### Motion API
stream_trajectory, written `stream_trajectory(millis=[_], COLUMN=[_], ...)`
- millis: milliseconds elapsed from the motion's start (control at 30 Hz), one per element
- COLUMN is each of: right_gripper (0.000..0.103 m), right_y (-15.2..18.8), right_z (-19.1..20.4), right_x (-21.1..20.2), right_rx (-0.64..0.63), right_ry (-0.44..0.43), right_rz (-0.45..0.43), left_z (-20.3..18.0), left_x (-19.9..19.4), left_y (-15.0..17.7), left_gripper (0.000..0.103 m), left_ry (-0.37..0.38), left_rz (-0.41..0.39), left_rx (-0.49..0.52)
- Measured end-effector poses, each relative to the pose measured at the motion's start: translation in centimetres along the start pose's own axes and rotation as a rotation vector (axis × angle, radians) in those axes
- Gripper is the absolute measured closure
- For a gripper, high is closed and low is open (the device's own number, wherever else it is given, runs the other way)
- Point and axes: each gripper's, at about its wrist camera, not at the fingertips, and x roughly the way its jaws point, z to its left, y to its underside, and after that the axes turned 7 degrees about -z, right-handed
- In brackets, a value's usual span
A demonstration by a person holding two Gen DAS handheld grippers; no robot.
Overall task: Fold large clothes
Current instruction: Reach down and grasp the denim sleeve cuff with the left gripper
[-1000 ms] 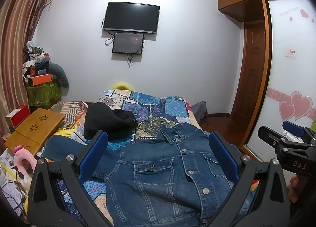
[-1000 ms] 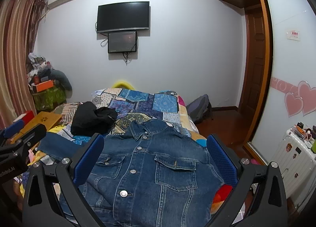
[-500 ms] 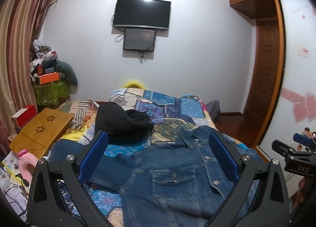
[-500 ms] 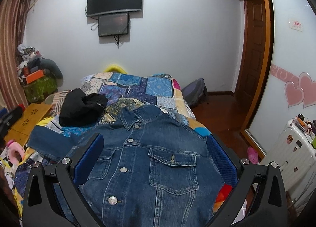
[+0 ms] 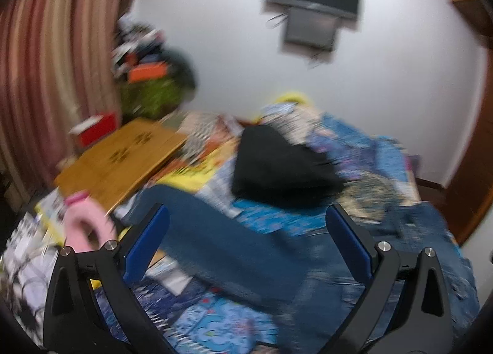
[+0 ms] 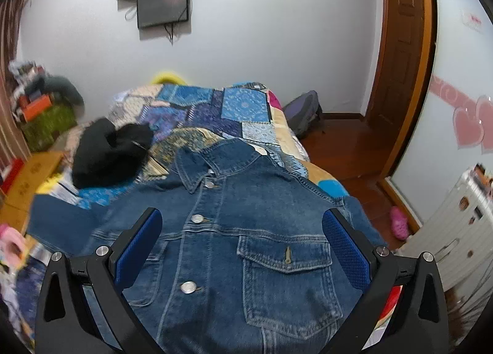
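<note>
Jacket: a denim jacket [image 6: 246,230] is lying front-up, buttoned, at the near end of the bed [image 6: 243,104], one sleeve [image 5: 222,240] reaching toward the bed's left edge.
Left gripper [image 5: 246,243]: hovering over that sleeve, jaws spread wide, gripping nothing; view blurred.
Right gripper [image 6: 243,240]: hanging above the jacket's chest, jaws spread, empty.
Black garment [image 6: 107,153]: lying bunched beyond the collar.

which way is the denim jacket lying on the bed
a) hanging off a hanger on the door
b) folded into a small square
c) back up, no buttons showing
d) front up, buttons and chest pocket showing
d: in the right wrist view the denim jacket lies spread on the patchwork bedspread with its collar, metal buttons and flapped chest pocket facing up.
</note>
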Motion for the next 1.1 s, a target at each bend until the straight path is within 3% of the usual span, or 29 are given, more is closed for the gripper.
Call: stream_trajectory(millis=[67,267,400,533,767,900,967,1033,1100], right_gripper=[0.0,0.0,0.0,0.0,0.0,0.0,0.0,0.0,0.0], right_y=[0.1,-0.1,-0.1,-0.3,-0.6,-0.8,-0.9,-1.0,-1.1], right_z=[0.2,0.6,0.9,1.2,1.7,1.8,1.8,1.7,1.6], right_x=[0.9,3.1,4.1,4.8,5.5,5.4,5.4,5.3,5.2], right_rx=[-0.01,-0.011,-0.018,-0.018,-0.036,-0.049,-0.051,-0.049,-0.049], right_ry=[0.002,-0.008,-0.006,-0.015,-0.013,-0.004,-0.001,-0.001,0.002], right_rz=[0.023,0.077,0.101,0.115,0.12,0.122,0.119,0.114,0.109], left_z=[1.6,5.8,7.9,9.1,9.9,10.3,10.3,10.1,9.7], left_x=[2.4,8.1,10.7,13.2,17.1,18.5,18.9,18.9,18.7], left_y=[0.8,4.1,6.7,9.2,12.3,12.9,12.6,12.1,11.3], left_gripper=[0.001,0.001,0.003,0.016,0.017,0.035,0.049,0.075,0.084], left_ry=[-0.036,-0.053,0.008,0.09,0.14,0.123,0.108,0.093,0.098], left_rz=[0.072,0.269,0.415,0.565,0.664,0.648,0.627,0.599,0.584], left_rx=[-0.037,-0.119,-0.248,-0.372,-0.487,-0.521,-0.512,-0.481,-0.452])
